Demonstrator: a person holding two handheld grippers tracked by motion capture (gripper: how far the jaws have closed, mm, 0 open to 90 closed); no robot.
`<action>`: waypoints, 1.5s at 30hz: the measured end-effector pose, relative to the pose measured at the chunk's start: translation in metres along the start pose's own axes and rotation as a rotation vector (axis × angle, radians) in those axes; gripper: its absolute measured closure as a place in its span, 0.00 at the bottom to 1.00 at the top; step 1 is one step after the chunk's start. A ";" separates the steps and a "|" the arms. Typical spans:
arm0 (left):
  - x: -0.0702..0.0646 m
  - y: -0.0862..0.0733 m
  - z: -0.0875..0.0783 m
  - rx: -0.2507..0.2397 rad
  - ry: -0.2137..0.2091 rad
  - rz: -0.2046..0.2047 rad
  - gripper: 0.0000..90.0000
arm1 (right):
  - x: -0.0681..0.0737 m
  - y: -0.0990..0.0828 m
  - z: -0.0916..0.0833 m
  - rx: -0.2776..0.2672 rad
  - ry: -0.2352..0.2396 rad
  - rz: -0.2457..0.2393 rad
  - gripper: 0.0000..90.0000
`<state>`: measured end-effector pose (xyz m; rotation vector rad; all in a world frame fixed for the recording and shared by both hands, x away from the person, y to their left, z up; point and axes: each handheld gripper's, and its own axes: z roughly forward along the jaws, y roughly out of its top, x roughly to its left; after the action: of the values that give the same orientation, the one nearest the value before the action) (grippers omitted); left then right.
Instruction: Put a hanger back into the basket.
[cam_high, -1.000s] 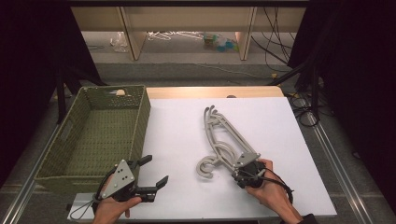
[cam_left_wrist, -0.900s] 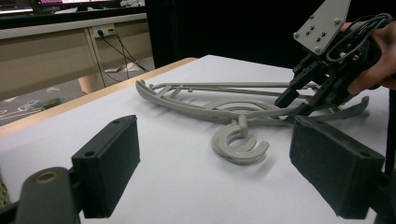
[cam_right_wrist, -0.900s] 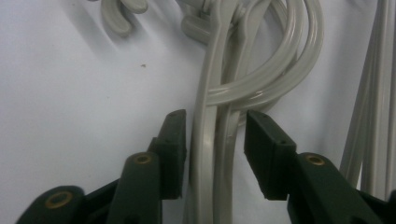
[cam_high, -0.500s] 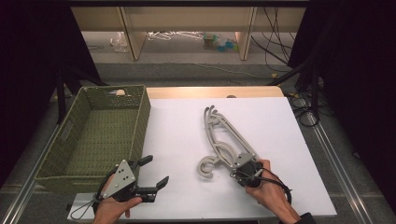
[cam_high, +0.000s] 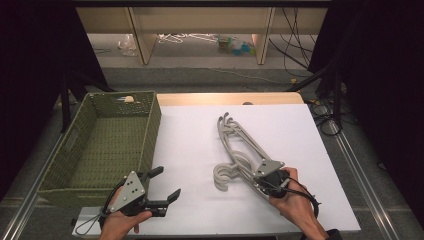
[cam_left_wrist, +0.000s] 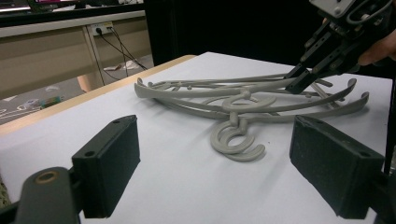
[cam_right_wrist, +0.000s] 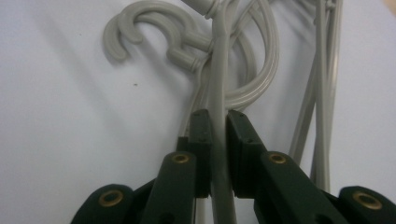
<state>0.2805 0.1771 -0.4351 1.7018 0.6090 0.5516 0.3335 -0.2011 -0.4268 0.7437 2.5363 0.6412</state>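
High view: a pile of grey hangers is seen on the white table, a little right of the middle, with the hooks turned toward the person. The right hand-held gripper is placed at the near end of the pile, and it is held by the right hand. A green basket is standing at the left edge of the table, well apart from the hangers. The left hand-held gripper is held low near the front edge of the table, just beside the basket corner, and nothing is touched by it.

From the right gripper view, one thin grey hanger arm is seen between the two black jaws. The jaws have just been closing, and now the arm is pressed by the pads from both sides. The other hangers and two hooks are lying on the table beyond the jaws.

From the left gripper view, the jaws are seen wide apart with only the table between them. The hangers are lying farther off, and the right hand-held gripper is seen on one arm of them.
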 end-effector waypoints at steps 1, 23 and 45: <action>0.000 0.000 0.000 0.000 0.001 0.002 0.18 | 0.001 0.001 -0.003 -0.003 -0.018 -0.009 0.91; -0.007 -0.002 0.009 0.053 -0.009 0.069 0.18 | 0.011 0.002 -0.039 -0.152 0.140 -0.139 0.91; -0.021 0.000 0.062 0.288 -0.087 0.344 0.29 | 0.031 0.006 -0.040 -0.159 0.311 -0.229 0.91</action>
<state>0.3052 0.1173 -0.4481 2.1122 0.3447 0.6499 0.2916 -0.1906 -0.3996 0.3110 2.7504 0.9248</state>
